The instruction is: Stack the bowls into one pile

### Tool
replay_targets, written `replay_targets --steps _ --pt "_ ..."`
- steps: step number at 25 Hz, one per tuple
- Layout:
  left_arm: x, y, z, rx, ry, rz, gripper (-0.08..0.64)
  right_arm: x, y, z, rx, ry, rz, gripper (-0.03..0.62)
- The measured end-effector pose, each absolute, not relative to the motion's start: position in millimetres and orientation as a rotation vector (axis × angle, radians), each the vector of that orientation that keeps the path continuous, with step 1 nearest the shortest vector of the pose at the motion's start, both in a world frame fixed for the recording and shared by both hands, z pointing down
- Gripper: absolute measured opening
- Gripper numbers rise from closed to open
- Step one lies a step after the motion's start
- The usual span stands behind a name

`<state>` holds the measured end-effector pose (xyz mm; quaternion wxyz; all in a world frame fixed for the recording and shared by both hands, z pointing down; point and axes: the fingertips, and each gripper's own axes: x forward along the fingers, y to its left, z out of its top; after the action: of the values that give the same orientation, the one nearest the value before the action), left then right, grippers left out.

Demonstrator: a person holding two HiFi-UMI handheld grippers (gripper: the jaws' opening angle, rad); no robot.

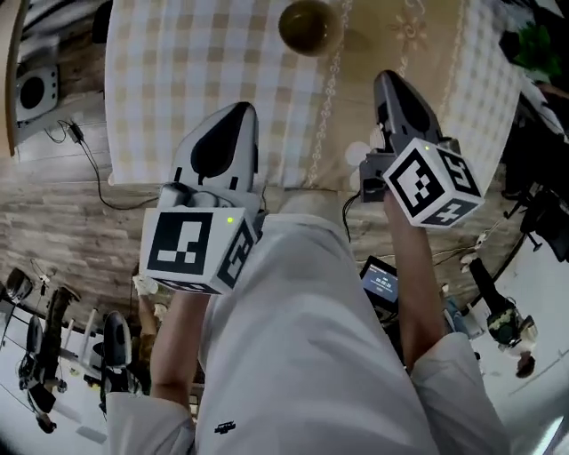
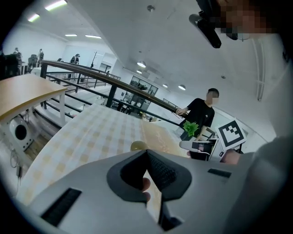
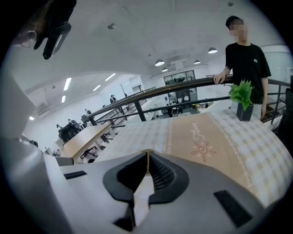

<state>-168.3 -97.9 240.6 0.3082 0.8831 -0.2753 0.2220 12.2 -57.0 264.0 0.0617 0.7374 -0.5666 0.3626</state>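
One olive-brown bowl (image 1: 308, 25) stands upright on the beige runner of the checked tablecloth (image 1: 191, 71), at the far side of the head view. It shows as a small olive dome (image 2: 138, 146) just past the left jaws. My left gripper (image 1: 236, 111) hangs over the table's near edge, shut with nothing between its jaws. My right gripper (image 1: 388, 80) reaches a little farther over the runner, also shut and empty, well short of the bowl. The right gripper view shows no bowl, only its closed gripper tip (image 3: 147, 152) and the cloth.
A potted green plant (image 3: 241, 95) stands at the table's far edge, with a person in black (image 3: 245, 50) by the railing behind it. My legs in white trousers (image 1: 293, 338) fill the near side. Cables and a round device (image 1: 36, 89) lie on the wooden floor at left.
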Motion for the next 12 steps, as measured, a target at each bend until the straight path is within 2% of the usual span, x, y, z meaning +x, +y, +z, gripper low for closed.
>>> replay_targets --steps 12 --pt "-211 -80 167 2.485 -0.647 0.434 0.018 -67 -13 181 2.325 -1.803 0.966 0.037"
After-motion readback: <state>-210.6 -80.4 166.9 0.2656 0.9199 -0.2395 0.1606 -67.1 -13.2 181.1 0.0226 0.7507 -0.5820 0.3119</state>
